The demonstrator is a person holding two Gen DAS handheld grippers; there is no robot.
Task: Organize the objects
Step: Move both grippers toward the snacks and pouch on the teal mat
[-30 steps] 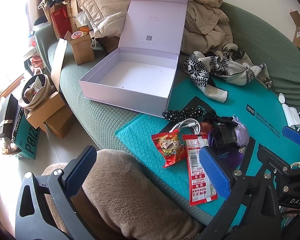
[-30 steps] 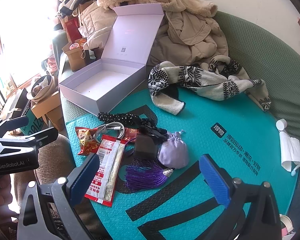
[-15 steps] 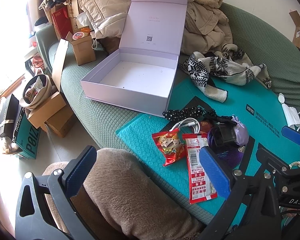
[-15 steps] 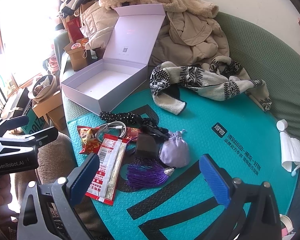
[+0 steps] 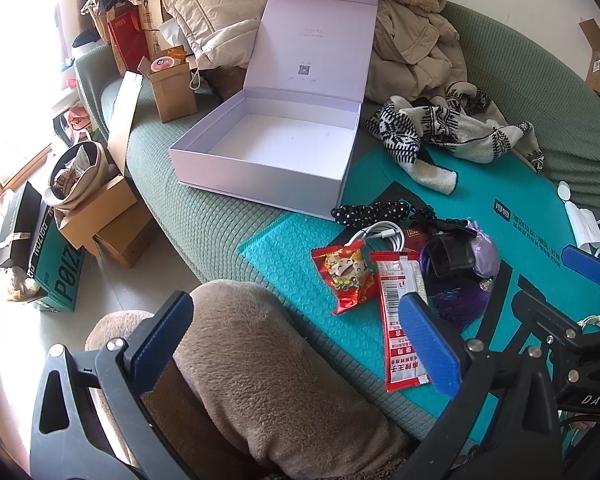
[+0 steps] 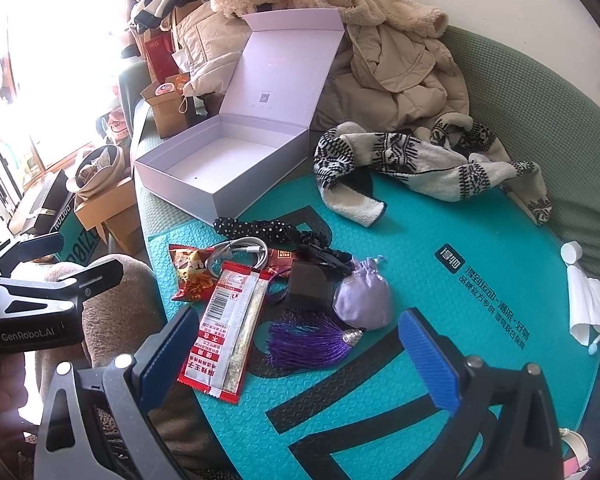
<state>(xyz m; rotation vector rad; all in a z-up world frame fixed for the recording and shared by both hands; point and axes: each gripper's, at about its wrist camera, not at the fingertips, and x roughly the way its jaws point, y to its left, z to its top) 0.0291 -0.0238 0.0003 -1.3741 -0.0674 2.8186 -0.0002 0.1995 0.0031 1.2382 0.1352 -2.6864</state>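
You are at the very start of the sorting: nothing is in the box [image 5: 284,148] yet, and neither claw holds anything. The box sits open on the green sofa [image 5: 220,224], lid propped up against the coats [image 6: 400,64], just beyond the teal mat [image 6: 440,232]. The loose things lie in 1 cluster on the mat's near-left part: a long red sachet [image 6: 226,324], a red snack packet [image 6: 188,272], a white cable [image 6: 240,252], a dotted black band [image 6: 260,228], a black pouch [image 6: 308,290], a lilac bag [image 6: 364,298] and a purple tassel [image 6: 308,344].

Your right claw [image 6: 300,356] is spread wide and hovers low over the mat, its fingers framing the sachet on one side and the tassel and lilac bag between them. Your left claw [image 5: 296,340] is also spread wide, held lower and nearer you, above your fleece-covered knee [image 5: 260,380], well short of the cluster.

The next move, by my reading, is a first pick with the right claw. The sachet is flat and slippery, so you would need to catch an edge; the lilac bag or tassel looks easier to pinch. Then carry it up-left to the box, clearing the front wall.
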